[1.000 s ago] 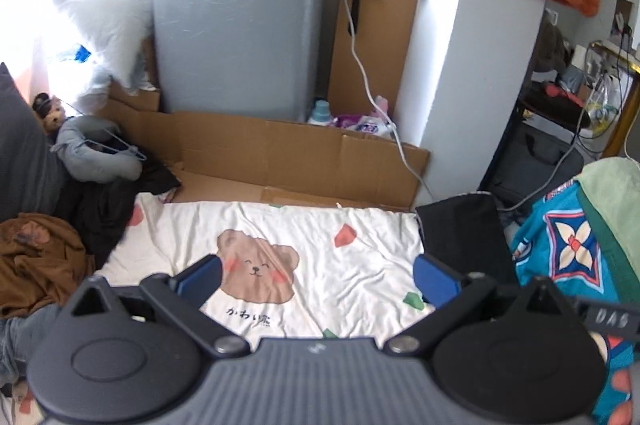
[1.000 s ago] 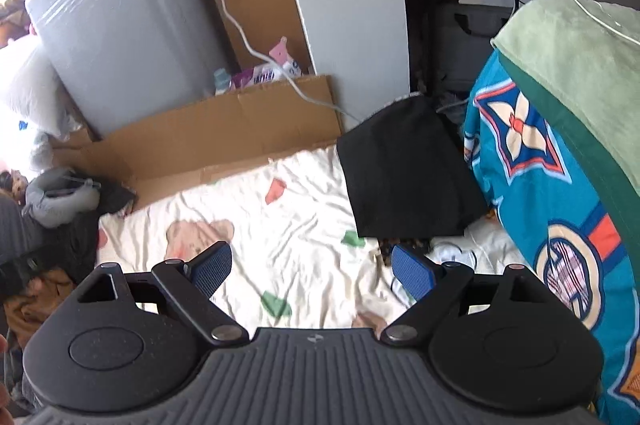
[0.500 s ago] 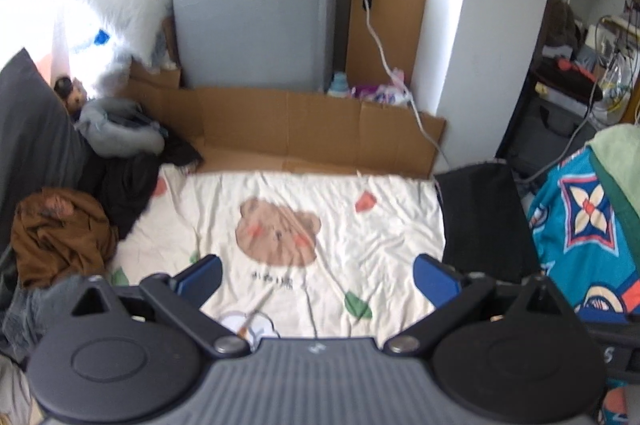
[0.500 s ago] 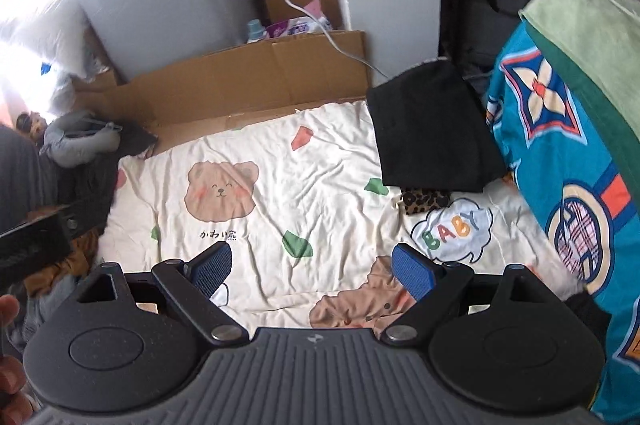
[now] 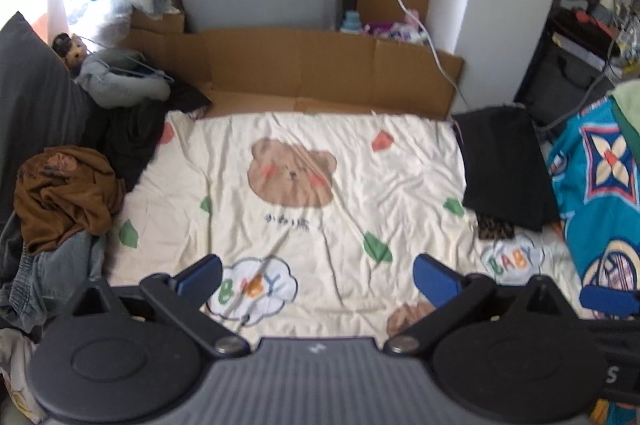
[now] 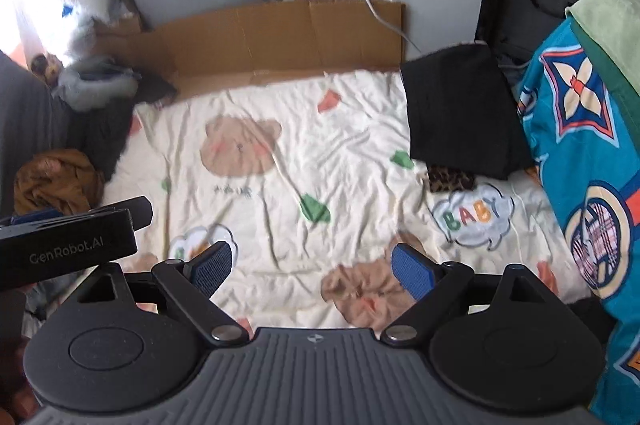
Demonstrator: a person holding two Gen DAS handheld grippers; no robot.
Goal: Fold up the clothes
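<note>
A cream bear-print sheet point(image 5: 320, 185) lies bare mid-bed, clothes pile point(image 5: 64, 193) left, folded black cloth point(image 6: 460, 113) right, cardboard point(image 5: 320, 65) behind; left gripper point(image 5: 318, 275) and right gripper point(image 6: 312, 265) gape wide, empty.

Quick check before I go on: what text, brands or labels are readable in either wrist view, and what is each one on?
"GenRobot.AI": on the body of the left claw, seen from the right wrist.
"BABY": in a cloud print on the cream bedsheet.
"BABY": in a second cloud print by the left claw's fingers, partly blurred.
Small script under the bear print: too blurred to read.
</note>
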